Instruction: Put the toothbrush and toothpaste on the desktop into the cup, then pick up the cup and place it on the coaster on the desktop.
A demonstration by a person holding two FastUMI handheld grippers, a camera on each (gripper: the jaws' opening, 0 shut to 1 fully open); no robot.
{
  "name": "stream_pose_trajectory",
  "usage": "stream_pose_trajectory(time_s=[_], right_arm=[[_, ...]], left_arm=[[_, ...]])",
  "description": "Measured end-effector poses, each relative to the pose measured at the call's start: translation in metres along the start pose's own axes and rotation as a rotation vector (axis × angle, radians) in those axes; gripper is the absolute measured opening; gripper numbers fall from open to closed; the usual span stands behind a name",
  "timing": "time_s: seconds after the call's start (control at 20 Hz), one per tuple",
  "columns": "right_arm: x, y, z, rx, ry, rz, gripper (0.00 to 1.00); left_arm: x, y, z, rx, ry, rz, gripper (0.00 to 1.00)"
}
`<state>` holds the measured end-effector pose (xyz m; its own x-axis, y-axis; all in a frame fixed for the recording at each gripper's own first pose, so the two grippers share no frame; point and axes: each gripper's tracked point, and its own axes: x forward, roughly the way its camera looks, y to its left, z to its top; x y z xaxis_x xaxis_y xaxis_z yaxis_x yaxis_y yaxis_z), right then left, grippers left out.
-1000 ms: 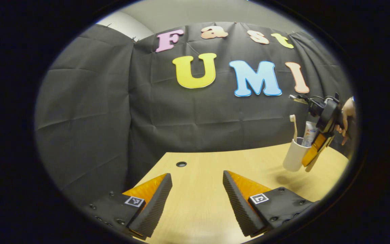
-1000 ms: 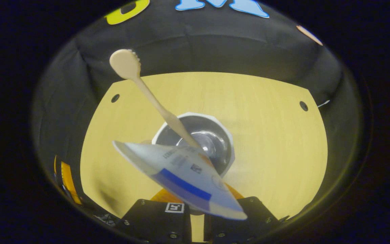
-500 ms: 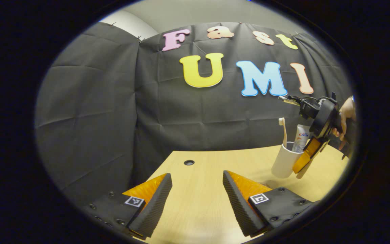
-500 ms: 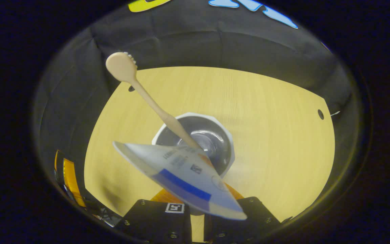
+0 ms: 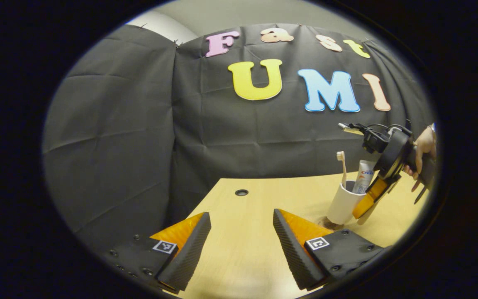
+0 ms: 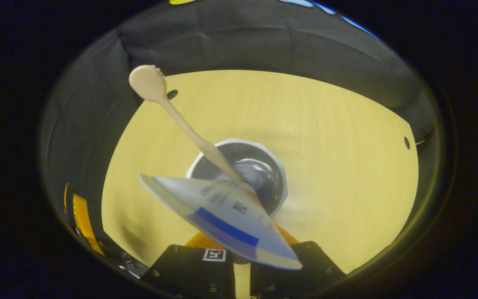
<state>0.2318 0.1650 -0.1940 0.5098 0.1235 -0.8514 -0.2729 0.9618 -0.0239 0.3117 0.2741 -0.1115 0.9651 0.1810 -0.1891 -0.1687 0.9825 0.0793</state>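
Observation:
In the left gripper view, a white cup hangs upright just above the wooden desk, at the right. It holds a cream toothbrush and a toothpaste tube. My right gripper is shut on the cup's right wall. A dark patch lies under the cup; I cannot tell whether it is a coaster or a shadow. My left gripper stands open over the desk. The right gripper view looks down into the cup, past the toothbrush and tube, which hides most of my right gripper.
A hand holds the right gripper's handle. The desk has a cable hole near its back edge, and two such holes show from above. Black cloth walls close the back and left. The left gripper shows at the desk's near left.
The right gripper has carried the cup, with brush and tube inside, down and to the left, so it hangs much closer to the desk. The left gripper stays open.

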Motion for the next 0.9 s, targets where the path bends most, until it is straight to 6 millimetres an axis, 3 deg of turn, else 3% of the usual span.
stream_pose_trajectory(time_s=[0.6, 0.9], right_arm=[[0.002, -0.002, -0.004, -0.036, 0.033, -0.03, 0.08], [0.002, 0.001, -0.008, -0.018, 0.03, -0.013, 0.19]], left_arm=[[0.003, 0.008, -0.015, -0.006, 0.028, 0.021, 0.97], [0.001, 0.011, -0.018, -0.007, 0.035, 0.027, 0.97]])
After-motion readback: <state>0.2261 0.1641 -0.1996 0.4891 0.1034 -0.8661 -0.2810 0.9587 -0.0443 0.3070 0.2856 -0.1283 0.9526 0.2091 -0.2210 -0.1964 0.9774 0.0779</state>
